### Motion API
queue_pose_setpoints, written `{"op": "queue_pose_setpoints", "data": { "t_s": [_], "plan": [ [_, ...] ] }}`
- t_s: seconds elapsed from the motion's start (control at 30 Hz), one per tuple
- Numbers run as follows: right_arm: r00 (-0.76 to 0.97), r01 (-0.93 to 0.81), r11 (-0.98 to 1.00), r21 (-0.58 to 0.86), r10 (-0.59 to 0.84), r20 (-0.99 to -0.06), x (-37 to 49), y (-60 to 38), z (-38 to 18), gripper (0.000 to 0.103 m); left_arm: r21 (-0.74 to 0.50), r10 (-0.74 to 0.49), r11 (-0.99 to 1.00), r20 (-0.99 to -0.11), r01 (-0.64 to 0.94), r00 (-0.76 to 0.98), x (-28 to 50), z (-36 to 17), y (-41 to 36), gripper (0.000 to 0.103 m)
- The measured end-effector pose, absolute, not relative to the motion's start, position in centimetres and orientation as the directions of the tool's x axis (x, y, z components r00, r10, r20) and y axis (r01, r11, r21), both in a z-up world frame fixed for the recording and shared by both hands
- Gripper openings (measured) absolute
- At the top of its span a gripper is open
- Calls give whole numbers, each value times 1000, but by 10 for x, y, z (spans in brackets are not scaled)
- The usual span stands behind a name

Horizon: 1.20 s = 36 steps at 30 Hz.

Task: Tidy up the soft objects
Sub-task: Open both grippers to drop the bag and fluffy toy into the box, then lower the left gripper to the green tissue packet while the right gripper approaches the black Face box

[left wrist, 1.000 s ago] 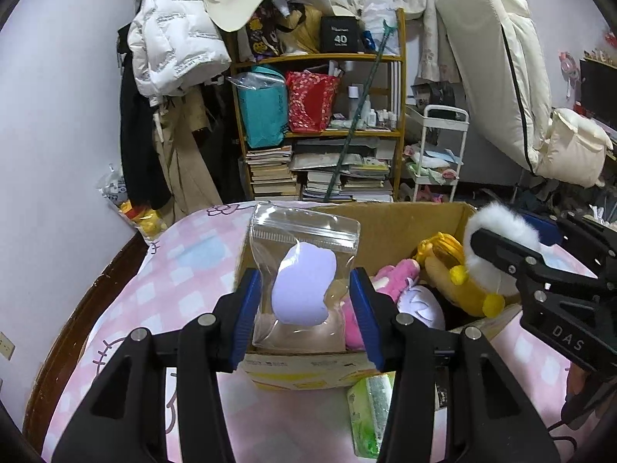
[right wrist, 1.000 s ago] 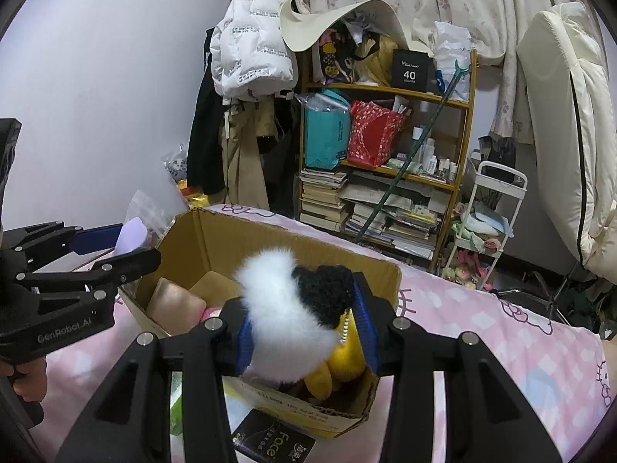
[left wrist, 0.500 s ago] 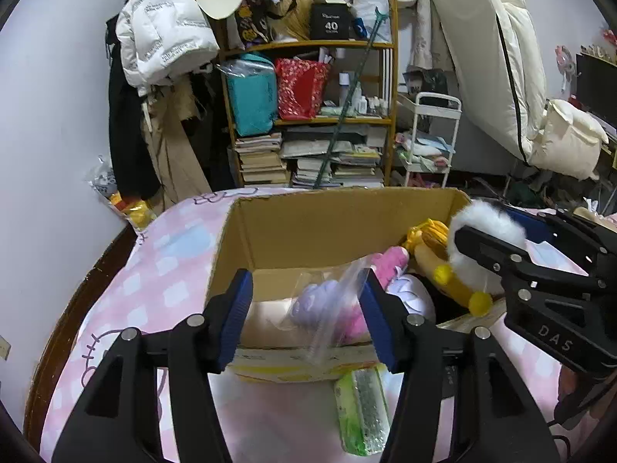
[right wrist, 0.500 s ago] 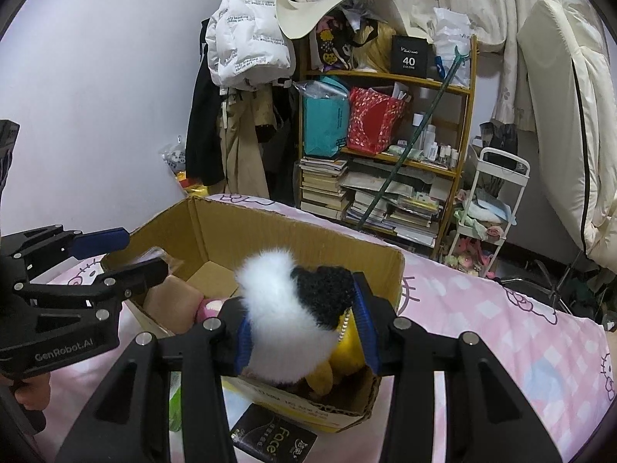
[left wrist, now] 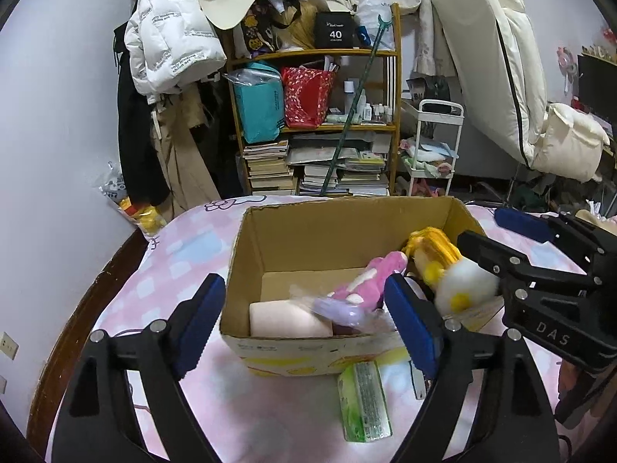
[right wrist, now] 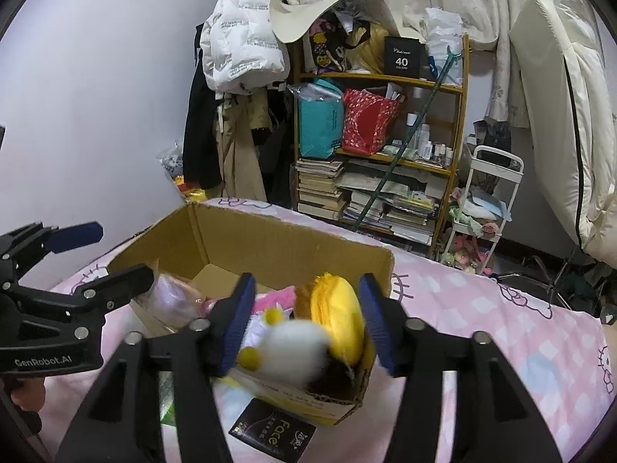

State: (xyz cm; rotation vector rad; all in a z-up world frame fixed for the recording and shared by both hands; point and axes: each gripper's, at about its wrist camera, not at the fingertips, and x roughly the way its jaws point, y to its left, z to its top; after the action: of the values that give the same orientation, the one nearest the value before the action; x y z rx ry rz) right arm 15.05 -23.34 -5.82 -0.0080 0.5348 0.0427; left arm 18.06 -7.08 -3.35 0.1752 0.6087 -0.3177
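A cardboard box [left wrist: 308, 231] [right wrist: 293, 243] sits on the pink checked bed cover. In it lie a clear bag with a lilac sponge [left wrist: 343, 310] [right wrist: 173, 297], a pink plush [left wrist: 370, 274], a peach soft pad [left wrist: 285, 318] and a yellow, white and black plush toy [left wrist: 451, 277] [right wrist: 308, 343]. My left gripper [left wrist: 304, 320] is open and empty at the box's near wall. My right gripper [right wrist: 306, 324] is open around the plush toy, which lies blurred in the box's right corner.
A green tissue pack [left wrist: 362, 401] and a black "Face" packet [right wrist: 273, 428] lie on the bed in front of the box. Behind the bed stand a cluttered wooden shelf [left wrist: 320, 123], hanging coats [left wrist: 169, 50] and a white trolley [left wrist: 432, 146].
My left gripper opened and dropped the sponge bag into the box. My right gripper opened and let the plush toy fall into the box's right corner.
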Motion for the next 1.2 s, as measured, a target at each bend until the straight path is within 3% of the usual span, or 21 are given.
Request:
{"op": "queue_pose_setpoints", "data": {
  "t_s": [0.13, 0.4, 0.57, 1.2],
  "plan": [
    [864, -45, 999, 18, 48, -501, 145, -235, -52, 65, 68, -226, 944, -579, 322, 784, 174, -29, -63, 91],
    [873, -25, 999, 31, 37, -485, 126, -237, -35, 92, 52, -244, 939, -597, 340, 764, 155, -17, -51, 91],
    [863, -30, 999, 43, 48, -503, 112, -234, -31, 103, 54, -239, 937, -621, 345, 746, 138, -14, -48, 91],
    [789, -7, 998, 60, 42, -613, 85, -230, -65, 103, 113, -175, 916, -750, 384, 638, 106, -56, -62, 91]
  ]
}}
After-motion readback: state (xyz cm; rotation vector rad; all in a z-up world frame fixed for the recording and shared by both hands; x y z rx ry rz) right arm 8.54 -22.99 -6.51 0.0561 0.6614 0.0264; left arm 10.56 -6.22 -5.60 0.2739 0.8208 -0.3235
